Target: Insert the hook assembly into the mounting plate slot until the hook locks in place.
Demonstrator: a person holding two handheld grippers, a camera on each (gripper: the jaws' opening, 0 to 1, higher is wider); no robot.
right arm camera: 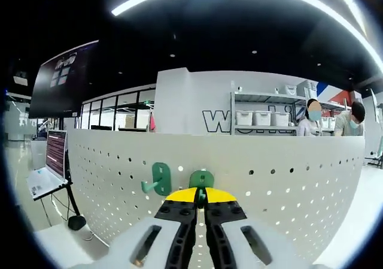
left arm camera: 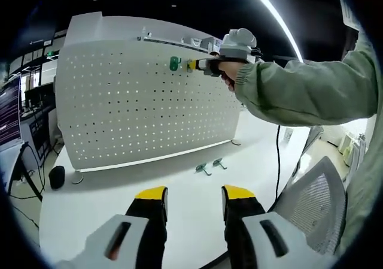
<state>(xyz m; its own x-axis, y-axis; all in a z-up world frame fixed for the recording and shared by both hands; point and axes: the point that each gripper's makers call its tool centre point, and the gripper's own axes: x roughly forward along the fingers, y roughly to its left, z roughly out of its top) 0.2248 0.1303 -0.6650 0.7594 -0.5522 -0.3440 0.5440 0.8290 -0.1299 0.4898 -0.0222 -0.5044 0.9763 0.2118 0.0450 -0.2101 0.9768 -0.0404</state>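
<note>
Left hand-held gripper (left arm camera: 194,198) hangs low over the white surface (left arm camera: 179,197), jaws apart w/ a clear gap, nothing between them. Two loose green hooks (left arm camera: 210,166) lie on the surface near its right edge, just in front of the pegboard's lower right corner.

White pegboard (left arm camera: 143,104) stands upright on the surface, held by small feet. One green hook (left arm camera: 174,63) already sits on the board near its top edge.

Right hand-held gripper (left arm camera: 206,66), held by a person in a pale green sleeve (left arm camera: 305,92), is up at the board's top edge, tip just beside that mounted hook. In the right gripper view, its jaws (right arm camera: 201,196) are closed together, yellow tips pinching a second green hook (right arm camera: 201,179) whose round plate is at the pegboard (right arm camera: 269,179) face; can't tell if it's locked in. The mounted hook (right arm camera: 159,179) is just to its left in that view, sep. from it.

Black object (left arm camera: 57,177) sits near the surface's left edge.
</note>
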